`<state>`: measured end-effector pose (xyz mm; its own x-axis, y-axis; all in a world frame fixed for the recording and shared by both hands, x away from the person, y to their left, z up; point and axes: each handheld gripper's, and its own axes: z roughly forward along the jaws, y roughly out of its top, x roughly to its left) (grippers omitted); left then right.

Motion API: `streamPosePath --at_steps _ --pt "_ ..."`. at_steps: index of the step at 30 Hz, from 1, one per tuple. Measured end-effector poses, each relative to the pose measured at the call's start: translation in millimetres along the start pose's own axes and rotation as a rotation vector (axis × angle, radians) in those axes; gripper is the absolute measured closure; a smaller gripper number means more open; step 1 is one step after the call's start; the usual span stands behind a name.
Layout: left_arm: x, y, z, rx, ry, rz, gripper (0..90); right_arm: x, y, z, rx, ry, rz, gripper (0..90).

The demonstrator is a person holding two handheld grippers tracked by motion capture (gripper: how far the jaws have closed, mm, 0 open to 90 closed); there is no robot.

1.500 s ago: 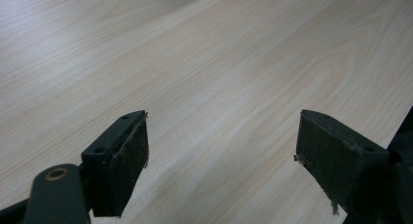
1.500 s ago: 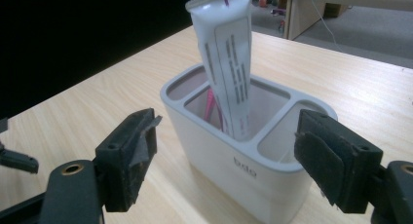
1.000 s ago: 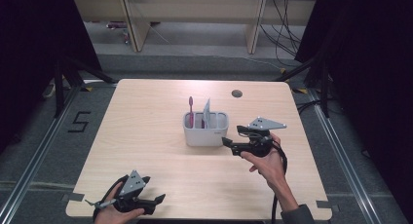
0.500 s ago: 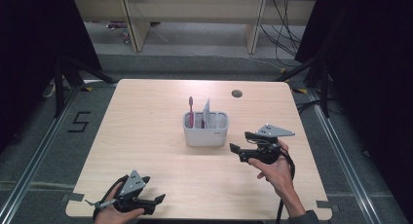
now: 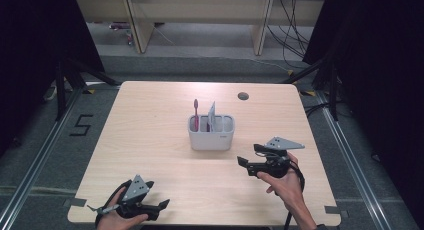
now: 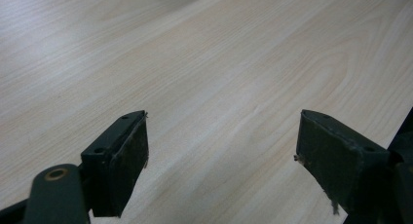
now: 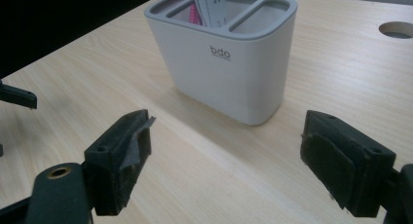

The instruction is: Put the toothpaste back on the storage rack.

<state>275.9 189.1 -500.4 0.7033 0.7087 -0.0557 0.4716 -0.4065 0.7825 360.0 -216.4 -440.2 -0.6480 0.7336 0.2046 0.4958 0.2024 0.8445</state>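
High view: a white holder stands upright near the middle of the wooden table. It is split into compartments. A pink toothbrush stands in the left one, head up, and a white tube leans beside it in the middle one; the right compartment looks bare. The right gripper hangs just off the holder's near right corner, apart from it, with nothing between its jaws, which have just been opening. The left gripper sits at the table's near edge, well apart from the holder. A "5" is marked on the floor left of the table, and a round hole lies near the table's far edge.

Left gripper view: both jaws stand wide apart over bare wood, gripping nothing.

Right gripper view: the jaws stand wide apart, gripping nothing. The holder stands ahead of them, centred on the gap but beyond the tips, not touched. Its front reads "bdo". The tube bears print too small to read, with the pink toothbrush behind it.
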Motion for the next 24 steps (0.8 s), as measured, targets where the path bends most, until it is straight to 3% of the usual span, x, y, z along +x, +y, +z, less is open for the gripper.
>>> streamPosePath --at_steps 2,3,10,11,13,16,20,24 --pt "0.0 0.0 0.0 0.000 0.000 0.001 18.8 -3.1 -2.5 -0.9 -0.004 -0.009 -0.036 19.0" --pt "0.0 0.0 0.0 0.000 0.000 0.000 18.8 -2.3 -4.2 -2.5 0.002 -0.012 -0.011 18.3" --pt "0.0 0.1 -0.1 0.000 0.001 0.000 18.8 -4.8 -11.9 -8.5 0.002 -0.015 -0.011 18.3" --pt "0.1 0.0 0.0 -0.001 0.001 -0.002 18.8 -1.8 -13.3 -9.4 0.005 0.006 0.036 18.3" --pt "0.3 -0.1 0.1 0.001 0.003 -0.003 18.8 -4.7 -14.9 -12.5 0.002 -0.013 -0.006 18.3" --pt "0.5 -0.1 0.2 0.001 0.003 -0.002 18.8 -2.4 -19.8 -15.3 0.001 0.001 0.044 17.9" --pt "0.4 -0.2 0.4 0.000 0.007 -0.002 18.8 -5.9 -25.7 -19.3 -0.011 -0.018 0.023 16.9" --pt "0.3 0.1 0.3 0.003 0.004 -0.002 18.8 -7.3 -30.5 -20.4 -0.007 -0.019 0.037 16.9"
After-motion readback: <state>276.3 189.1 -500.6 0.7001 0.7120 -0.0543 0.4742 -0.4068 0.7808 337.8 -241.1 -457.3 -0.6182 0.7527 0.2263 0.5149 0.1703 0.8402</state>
